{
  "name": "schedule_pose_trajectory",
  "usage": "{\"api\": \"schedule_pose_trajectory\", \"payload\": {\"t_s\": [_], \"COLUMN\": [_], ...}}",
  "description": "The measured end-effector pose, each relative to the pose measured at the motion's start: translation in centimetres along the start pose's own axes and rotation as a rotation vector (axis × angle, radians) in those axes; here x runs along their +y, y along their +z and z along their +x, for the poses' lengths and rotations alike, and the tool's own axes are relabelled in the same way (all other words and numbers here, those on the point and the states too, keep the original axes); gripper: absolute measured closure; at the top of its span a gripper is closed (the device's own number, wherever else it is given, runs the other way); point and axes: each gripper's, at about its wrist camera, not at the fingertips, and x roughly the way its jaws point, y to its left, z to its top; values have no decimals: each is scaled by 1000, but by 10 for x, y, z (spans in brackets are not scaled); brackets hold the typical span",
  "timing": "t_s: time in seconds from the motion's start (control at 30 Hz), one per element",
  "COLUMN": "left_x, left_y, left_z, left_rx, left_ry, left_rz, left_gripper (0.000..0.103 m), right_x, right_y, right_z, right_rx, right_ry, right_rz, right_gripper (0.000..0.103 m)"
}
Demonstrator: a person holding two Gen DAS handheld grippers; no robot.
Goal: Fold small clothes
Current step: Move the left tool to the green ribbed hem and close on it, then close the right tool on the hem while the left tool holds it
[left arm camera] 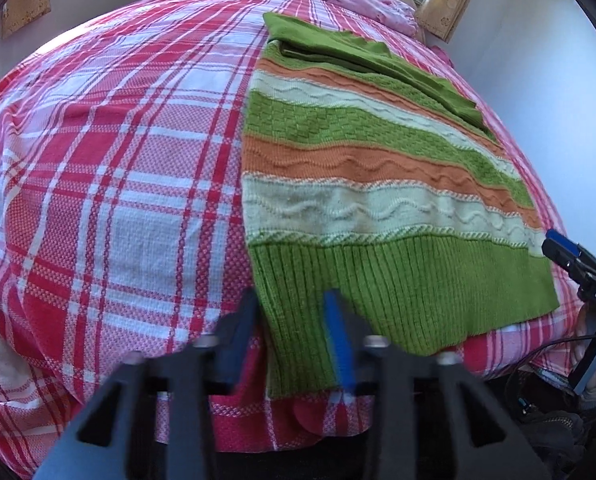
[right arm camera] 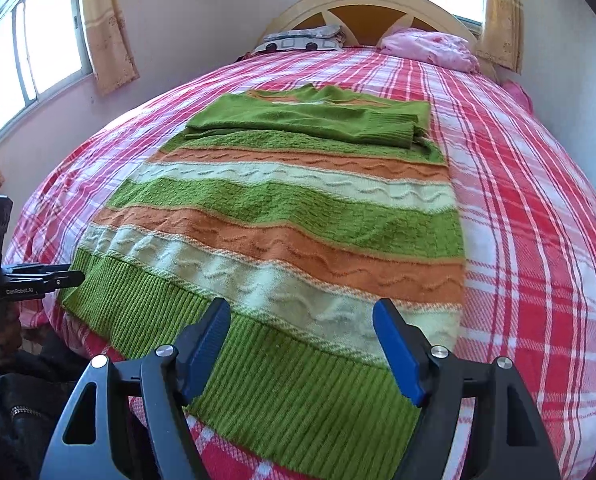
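A knit sweater (left arm camera: 362, 168) with green, orange and cream stripes lies flat on the bed, its green sleeves folded across the far chest part (right arm camera: 310, 120). Its ribbed green hem lies at the near edge of the bed. My left gripper (left arm camera: 293, 304) is open, its fingers straddling the hem's left corner. My right gripper (right arm camera: 302, 320) is open, its fingers wide apart over the hem's right part (right arm camera: 298, 384). The right gripper also shows at the right edge of the left wrist view (left arm camera: 558, 248); the left gripper shows at the left edge of the right wrist view (right arm camera: 57, 278).
The bed has a red, pink and white plaid cover (left arm camera: 109, 184). At its head stand a wooden headboard (right arm camera: 370, 8), a patterned pillow (right arm camera: 302, 40) and a pink bundle (right arm camera: 430, 48). Windows with yellow curtains (right arm camera: 105, 28) are on the left and behind.
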Motion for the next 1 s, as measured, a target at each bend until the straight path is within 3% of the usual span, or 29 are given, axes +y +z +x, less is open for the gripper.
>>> {"api": "schedule_pose_trajectory", "payload": {"t_s": [0.13,0.33,0.4,0.47,0.53,0.63,0.77,0.83,0.9,0.93,0.97,1.0], "left_x": [5,3,3,2,1,-3,-2,-1,4,6,7,9], "left_y": [0,0,0,0,1,1,0,0,0,0,0,0], "left_z": [-2,-1,0,0,1,2,3,3,3,3,3,2], "left_rx": [-10,-11,-6,-5,0,2,-6,-10,-10,-9,-6,-7], "left_ry": [-11,-1,9,4,-12,-29,-46,-42,-42,-49,-55,-65], "left_rz": [-24,-21,-24,-24,-16,-1,-9,-17,-34,-40,-41,-49], "left_gripper": [92,90,81,79,68,60,63,75,84,89,95,98], "right_x": [-19,-50,-59,-66,-70,-68,-63,-58,-54,-54,-54,-54], "right_y": [-11,-30,-36,-41,-42,-42,-45,-45,-44,-44,-44,-45], "right_z": [-12,-27,-29,-31,-31,-26,-12,-10,-7,-6,-5,-4], "right_rx": [1,23,32,37,31,34,70,69,73,74,78,84], "right_ry": [-28,-82,-84,-79,-31,9,37,45,59,65,74,86], "right_rz": [55,139,170,199,229,237,238,219,210,212,209,207], "right_gripper": [29,29,29,29,29,29,29,30,41,53,76,90]}}
